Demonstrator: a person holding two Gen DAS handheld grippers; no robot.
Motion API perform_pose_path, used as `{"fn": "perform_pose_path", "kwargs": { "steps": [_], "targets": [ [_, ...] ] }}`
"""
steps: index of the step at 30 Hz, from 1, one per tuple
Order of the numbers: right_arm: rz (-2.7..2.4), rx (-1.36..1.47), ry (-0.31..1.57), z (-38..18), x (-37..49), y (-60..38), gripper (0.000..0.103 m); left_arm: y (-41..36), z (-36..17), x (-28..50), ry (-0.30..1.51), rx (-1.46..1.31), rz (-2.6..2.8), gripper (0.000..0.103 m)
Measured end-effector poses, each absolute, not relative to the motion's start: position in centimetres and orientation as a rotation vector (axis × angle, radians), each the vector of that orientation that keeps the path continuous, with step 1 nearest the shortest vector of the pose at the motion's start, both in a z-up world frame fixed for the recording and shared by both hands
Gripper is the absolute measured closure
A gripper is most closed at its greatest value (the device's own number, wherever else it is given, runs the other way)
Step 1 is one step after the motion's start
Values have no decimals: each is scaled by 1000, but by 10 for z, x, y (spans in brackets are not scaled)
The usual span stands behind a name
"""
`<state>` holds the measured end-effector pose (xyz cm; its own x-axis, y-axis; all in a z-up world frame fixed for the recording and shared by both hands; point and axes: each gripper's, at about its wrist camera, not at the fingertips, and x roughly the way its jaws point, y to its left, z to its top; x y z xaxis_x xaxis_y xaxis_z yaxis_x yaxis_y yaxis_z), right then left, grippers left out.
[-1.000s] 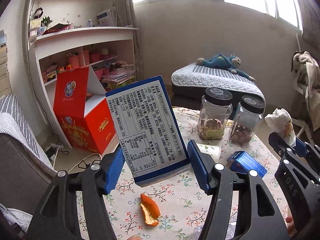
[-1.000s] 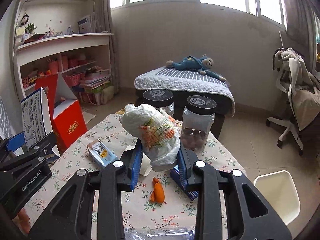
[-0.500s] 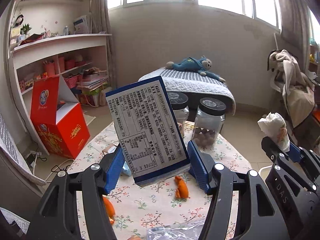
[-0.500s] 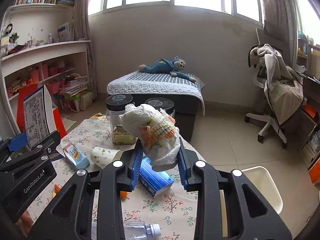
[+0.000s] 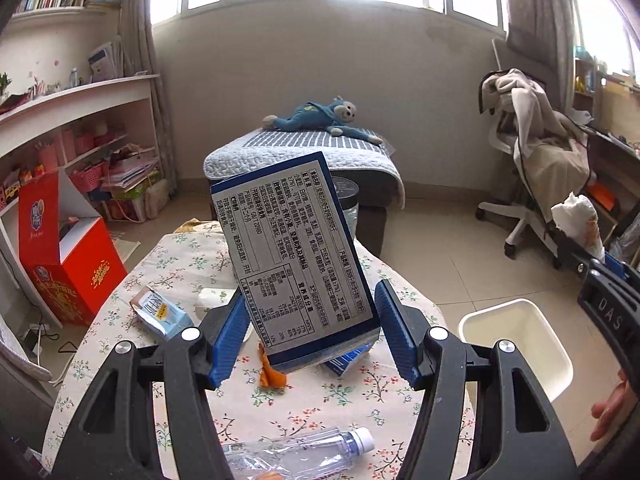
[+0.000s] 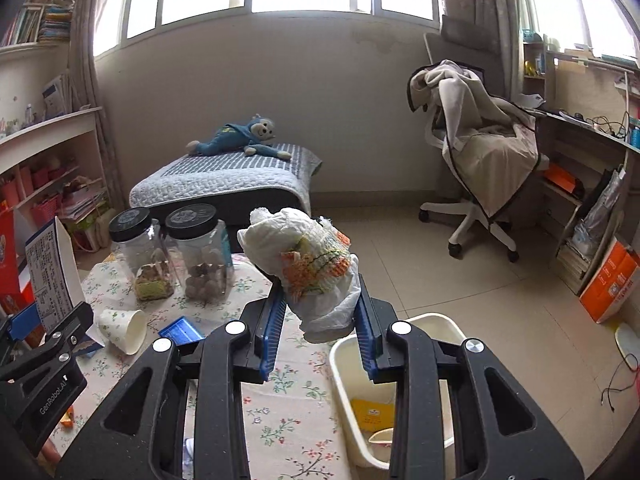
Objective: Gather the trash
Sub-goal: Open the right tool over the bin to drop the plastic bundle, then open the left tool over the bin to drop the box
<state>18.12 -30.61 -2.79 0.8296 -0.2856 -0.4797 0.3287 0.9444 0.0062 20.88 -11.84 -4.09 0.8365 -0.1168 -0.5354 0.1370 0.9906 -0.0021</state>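
Box (image 5: 296, 264), blue with a printed label, stays pinched upright in the left gripper (image 5: 310, 334) above the floral table (image 5: 360, 396); right gripper (image 6: 320, 326) still clamps the crumpled wrapper (image 6: 308, 272), now carried over the white bin (image 6: 348, 380), newly in view.

both views swung right, bin (image 6: 400, 392) now visible

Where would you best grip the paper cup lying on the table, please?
Probably across its side wall near the middle, coming down from above: the paper cup lies tipped on its side with its open mouth facing right, so the rounded wall is exposed on top.
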Motion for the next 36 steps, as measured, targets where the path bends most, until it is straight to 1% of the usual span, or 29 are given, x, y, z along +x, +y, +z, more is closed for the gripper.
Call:
{"fn": "perform_pose_path", "kwargs": {
  "steps": [2,4,5,7,8,10,11,13,16,23,31,32,34,36],
  "targets": [
    [-361,113,510,-30,182,-326,71,-129,-44,210,575,41,-150,41],
    [-393,137,526,-32,183,-345,69,-140,-46,211,584,46,-166,42],
    [-406,145,539,-34,183,-355,65,-147,-47,212,586,50,-175,42],
    [-449,170,540,-34,181,-371,45,-160,-49,212,590,60,-196,42],
    [-474,183,536,-34,178,-379,41,-167,-49,212,592,65,-207,42],
    [-521,213,531,-32,173,-396,26,-183,-50,212,595,74,-231,42],
    [-545,230,521,-30,169,-403,23,-191,-50,212,595,78,-244,41],
    [-592,260,498,-27,160,-418,10,-209,-49,213,595,86,-269,41],
    [-653,281,469,-21,148,-434,7,-235,-49,212,599,96,-310,41],
    [-764,351,436,-14,123,-475,7,-293,-48,209,606,124,-396,41],
    [-905,345,394,-7,92,-506,7,-353,-51,205,643,157,-495,40],
    [-914,348,392,-7,89,-509,7,-362,-54,204,657,166,-510,39],
    [-932,353,395,-8,84,-514,7,-372,-57,204,680,169,-520,22],
    [-940,362,398,-9,81,-517,7,-375,-57,203,691,160,-519,20]
  ]
}}
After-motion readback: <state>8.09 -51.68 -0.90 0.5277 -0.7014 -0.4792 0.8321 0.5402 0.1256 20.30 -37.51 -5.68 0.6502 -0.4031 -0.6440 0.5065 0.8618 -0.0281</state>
